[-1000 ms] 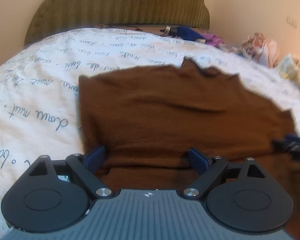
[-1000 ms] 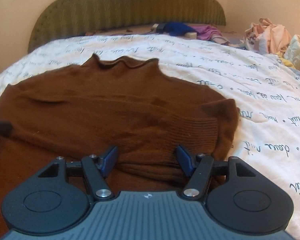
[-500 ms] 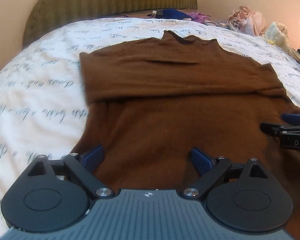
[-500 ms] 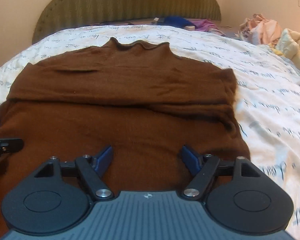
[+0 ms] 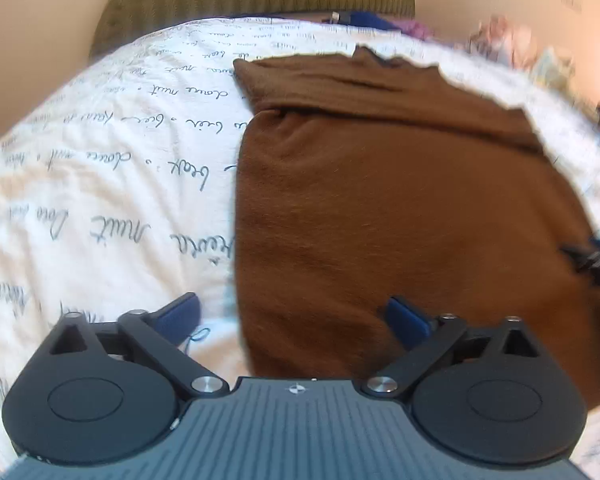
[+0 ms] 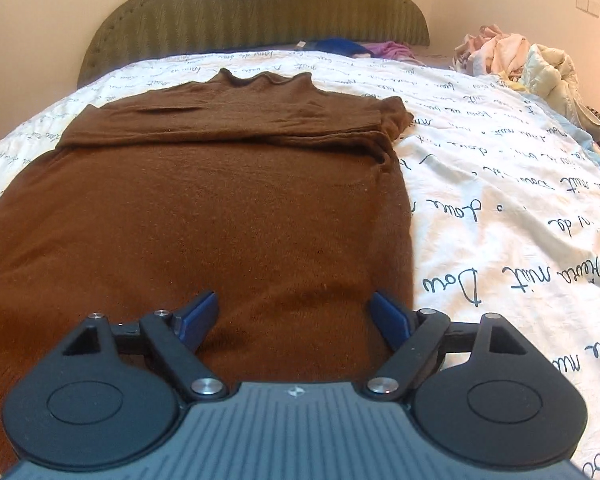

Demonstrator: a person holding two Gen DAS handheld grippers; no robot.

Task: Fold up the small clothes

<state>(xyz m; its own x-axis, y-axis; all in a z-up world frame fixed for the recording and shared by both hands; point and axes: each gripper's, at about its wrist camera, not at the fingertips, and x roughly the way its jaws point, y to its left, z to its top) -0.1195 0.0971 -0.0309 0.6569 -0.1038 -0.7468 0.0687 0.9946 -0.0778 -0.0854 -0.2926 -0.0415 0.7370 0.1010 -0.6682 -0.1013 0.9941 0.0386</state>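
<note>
A brown knit sweater [image 6: 220, 208] lies flat on the bed, collar toward the headboard, both sleeves folded across the chest. It also shows in the left wrist view [image 5: 400, 208]. My left gripper [image 5: 296, 316] is open and empty, straddling the sweater's lower left edge. My right gripper [image 6: 294, 314] is open and empty over the hem near the lower right corner. The right gripper's tip [image 5: 592, 258] shows at the right edge of the left wrist view.
The bed has a white cover with dark handwriting print [image 6: 500, 200]. A green padded headboard [image 6: 260, 8] stands at the back. A pile of pale clothes [image 6: 516, 60] lies at the far right, and blue and purple garments [image 6: 352, 46] by the headboard.
Both grippers have drawn back toward the hem, away from the folded sleeves. The left gripper has shifted left, now over the sweater's left edge. Both stay open.
</note>
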